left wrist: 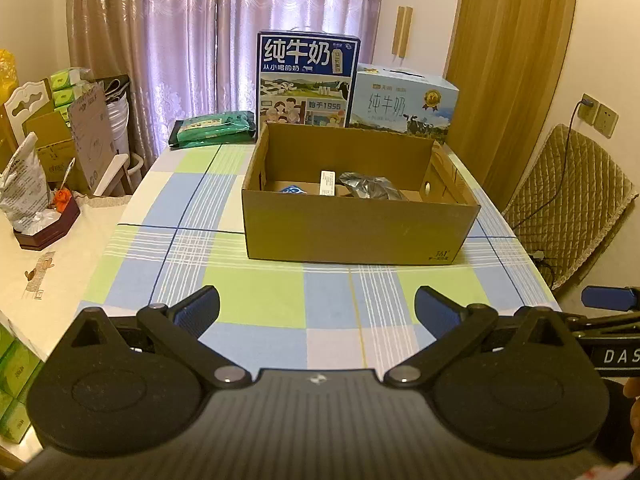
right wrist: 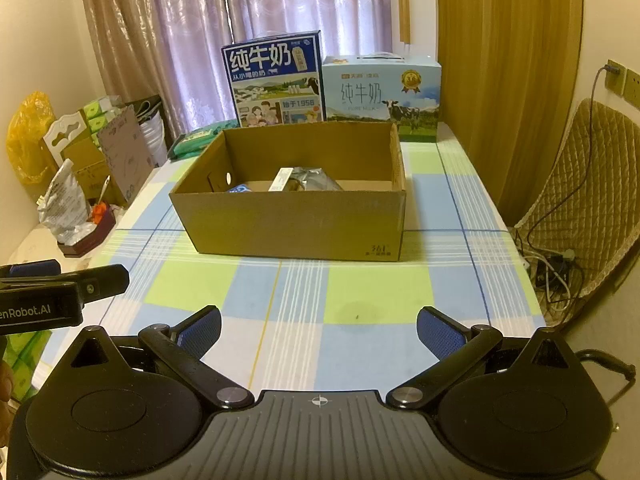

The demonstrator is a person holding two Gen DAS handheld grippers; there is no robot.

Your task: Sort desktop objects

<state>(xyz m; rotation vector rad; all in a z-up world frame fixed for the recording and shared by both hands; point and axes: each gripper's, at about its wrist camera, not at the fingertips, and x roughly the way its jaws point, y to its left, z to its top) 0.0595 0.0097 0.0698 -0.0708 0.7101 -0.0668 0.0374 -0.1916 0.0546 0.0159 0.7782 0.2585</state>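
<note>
An open cardboard box (left wrist: 352, 232) (right wrist: 288, 224) stands on the checked tablecloth. Inside it lie a silver foil pouch (left wrist: 370, 186) (right wrist: 316, 180), a small white carton (left wrist: 328, 182) (right wrist: 281, 179) and a blue-and-white item (left wrist: 293, 189) (right wrist: 240, 189), mostly hidden by the front wall. My left gripper (left wrist: 316, 310) hovers open over the cloth in front of the box, nothing between its fingers. My right gripper (right wrist: 318, 330) is also open and empty, at the table's near edge. Each gripper shows at the side of the other's view.
Two milk cartons (left wrist: 306, 80) (left wrist: 404, 102) stand behind the box, a green packet (left wrist: 212, 128) at the far left corner. A side table on the left holds a dark tray (left wrist: 48, 228) and bags. A padded chair (right wrist: 580, 216) with cables stands on the right.
</note>
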